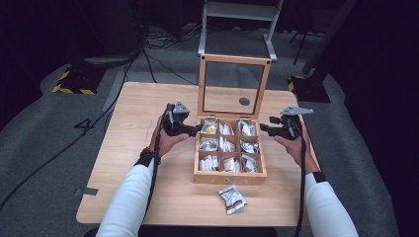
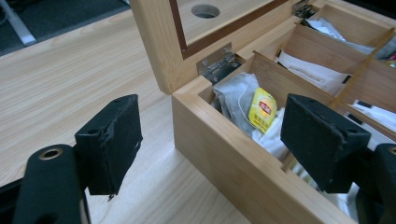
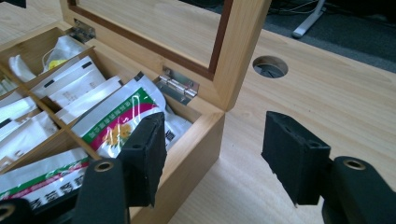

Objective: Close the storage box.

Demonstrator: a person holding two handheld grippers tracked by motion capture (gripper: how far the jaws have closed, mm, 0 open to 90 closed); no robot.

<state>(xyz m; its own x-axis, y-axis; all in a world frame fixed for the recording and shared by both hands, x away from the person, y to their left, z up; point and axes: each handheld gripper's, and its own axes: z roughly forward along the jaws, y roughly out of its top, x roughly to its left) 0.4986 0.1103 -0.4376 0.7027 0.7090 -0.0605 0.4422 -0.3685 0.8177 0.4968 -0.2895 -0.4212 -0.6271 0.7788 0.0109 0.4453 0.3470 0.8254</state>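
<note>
A wooden box (image 1: 230, 177) is being seen near the middle of the table (image 1: 128, 163), its long axis running away from the person and its glazed lid (image 1: 234, 84) standing upright on hinges at the far edge, so that the opening is being presented upward. Nine compartments in three rows are being shown, each stocked with sachets. A yellow-tagged tea bag (image 2: 262, 108) is being kept in the far left compartment; a green and pink sachet (image 3: 117, 122) is being kept in the far right one. A loose packet (image 1: 232, 199) is being left flat on the table just in front of the box, turned slightly askew.

The left gripper (image 2: 210, 140) is being held at the far left corner of the box, jaws wide apart and straddling the side wall, one outside and one over the tea bag's compartment; contact cannot be confirmed. The right gripper (image 3: 212, 154) is being held likewise at the far right corner, jaws wide, nothing gripped.
</note>
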